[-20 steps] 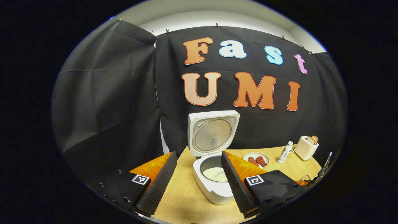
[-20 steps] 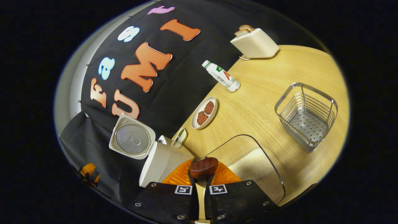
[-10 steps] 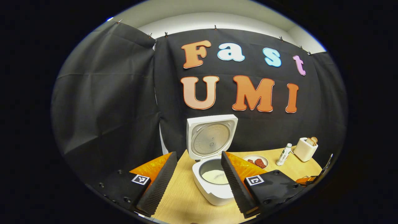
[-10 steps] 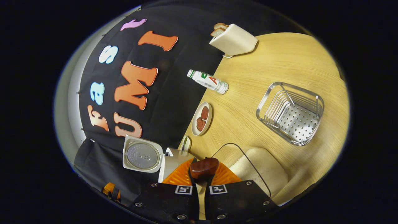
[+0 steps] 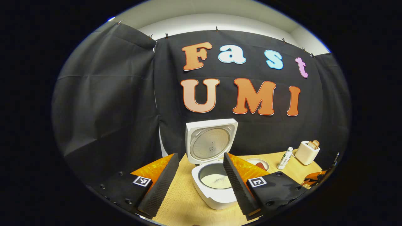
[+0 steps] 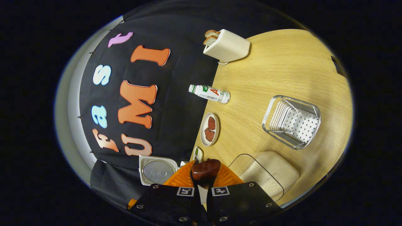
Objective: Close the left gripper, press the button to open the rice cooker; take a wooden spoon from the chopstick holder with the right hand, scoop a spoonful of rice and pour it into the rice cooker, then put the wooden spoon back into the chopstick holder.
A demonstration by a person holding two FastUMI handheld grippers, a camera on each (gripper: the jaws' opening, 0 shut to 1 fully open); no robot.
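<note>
— What do you have nearest on the right?

— My right gripper [image 6: 205,175] has its fingers clamped on one wooden spoon [image 6: 206,168]; I see its dark rounded end, the long axis running along the fingers toward the camera. I cannot tell whether it carries rice.

— And beyond it?

— One clear container of rice [image 6: 269,174] just right, one empty wire chopstick holder [image 6: 292,121] farther on the desk [image 6: 282,69], one plate [image 6: 209,129] with two red pieces, one bottle [image 6: 209,93] whose label I cannot read, one toaster [image 6: 227,46] with bread.

— The left side?

— My left gripper [image 5: 198,179] holds nothing, fingers spread wide. Between them stands one rice cooker [image 5: 213,183], lid upright, white rice inside.
</note>
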